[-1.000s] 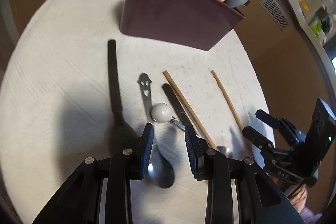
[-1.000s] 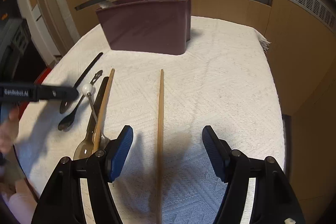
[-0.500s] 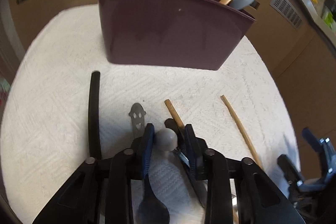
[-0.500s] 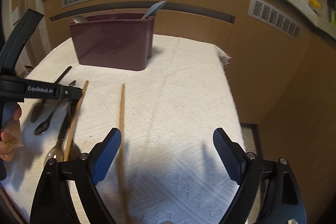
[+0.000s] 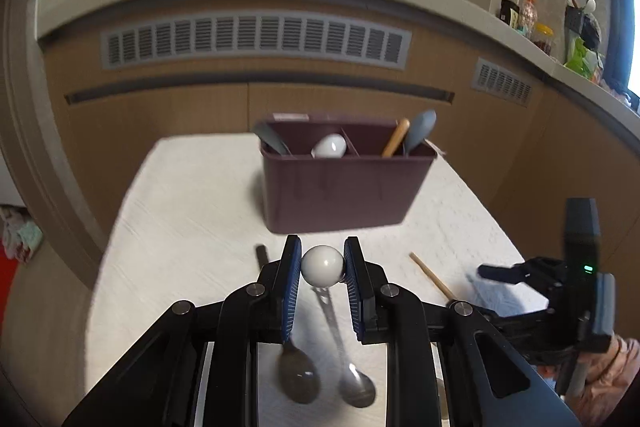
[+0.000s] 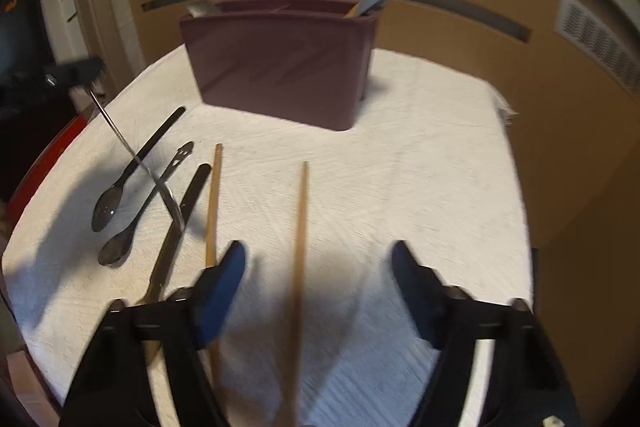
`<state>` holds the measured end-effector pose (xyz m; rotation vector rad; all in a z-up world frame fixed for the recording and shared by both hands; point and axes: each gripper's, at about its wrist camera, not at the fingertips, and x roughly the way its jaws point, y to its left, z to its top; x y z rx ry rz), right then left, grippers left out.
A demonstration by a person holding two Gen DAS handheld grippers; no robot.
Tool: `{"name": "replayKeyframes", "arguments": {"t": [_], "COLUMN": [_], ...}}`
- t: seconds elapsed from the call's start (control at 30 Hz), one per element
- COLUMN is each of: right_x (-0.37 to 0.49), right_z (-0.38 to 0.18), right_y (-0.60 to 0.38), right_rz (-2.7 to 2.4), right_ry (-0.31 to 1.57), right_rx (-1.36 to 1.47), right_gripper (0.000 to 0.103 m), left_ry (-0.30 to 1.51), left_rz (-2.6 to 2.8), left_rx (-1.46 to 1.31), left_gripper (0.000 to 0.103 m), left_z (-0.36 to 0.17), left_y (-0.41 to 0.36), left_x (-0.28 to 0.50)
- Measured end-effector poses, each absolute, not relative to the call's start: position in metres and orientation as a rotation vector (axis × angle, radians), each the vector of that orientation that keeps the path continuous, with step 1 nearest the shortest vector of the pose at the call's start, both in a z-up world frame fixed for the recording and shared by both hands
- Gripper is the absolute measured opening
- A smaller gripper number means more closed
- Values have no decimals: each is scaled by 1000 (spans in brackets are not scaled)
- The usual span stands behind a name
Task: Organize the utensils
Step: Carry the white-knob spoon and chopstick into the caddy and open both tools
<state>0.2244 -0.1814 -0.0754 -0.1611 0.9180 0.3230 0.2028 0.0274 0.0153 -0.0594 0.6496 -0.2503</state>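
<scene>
Left wrist view: the left gripper (image 5: 322,265) has its blue pads pinched tight on the white ball end of a metal spoon (image 5: 322,264), whose thin stem hangs toward six o'clock with the bowl clear of the white cloth on the counter (image 5: 192,227). At twelve o'clock stands the maroon utensil caddy (image 5: 340,195), already holding a white spoon (image 5: 330,146), a wooden handle and grey spatulas. A dark spoon (image 5: 298,375) lies on the cloth at six o'clock, and a wooden chopstick (image 5: 432,277) at three o'clock, beside the right gripper (image 5: 496,273). Right wrist view: the right gripper's jaws stand apart and have just been narrowing, gripping nothing; one chopstick lies on the cloth between them, untouched by the blurred pads. A second chopstick (image 6: 212,203) lies just left. At nine o'clock the ball-ended spoon dangles tilted from the left gripper, above two dark spoons and a black-handled utensil (image 6: 180,223).
</scene>
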Motion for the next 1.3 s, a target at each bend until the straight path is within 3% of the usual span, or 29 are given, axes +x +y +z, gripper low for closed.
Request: {"name": "replayKeyframes", "arguments": {"t": [0.1, 0.13, 0.17, 0.2, 0.23, 0.83, 1.0, 1.3], "right_x": [245, 249, 249, 249, 248, 188, 182, 204], "right_z": [-87, -90, -89, -89, -88, 3, 27, 166], "right_y": [-173, -170, -167, -162, -159, -187, -188, -185], "right_rz": [350, 347, 332, 335, 343, 353, 351, 318], "right_ry": [984, 998, 986, 990, 993, 744, 675, 333], "right_rx": [-145, -150, -165, -183, -197, 0, 4, -14], "right_gripper": [36, 34, 26, 10, 7, 5, 5, 5], "left_ry": [623, 621, 618, 616, 610, 534, 467, 196], "left_rz": [-249, -251, -252, -250, -246, -291, -263, -178], "left_rx": [-31, -27, -19, -9, 9, 150, 181, 223], "left_gripper": [23, 23, 23, 23, 23, 23, 23, 23], "left_z": [23, 23, 23, 23, 24, 56, 87, 191], "left_y": [32, 33, 33, 33, 31, 3, 4, 6], "left_x": [198, 198, 197, 197, 195, 151, 148, 184]}}
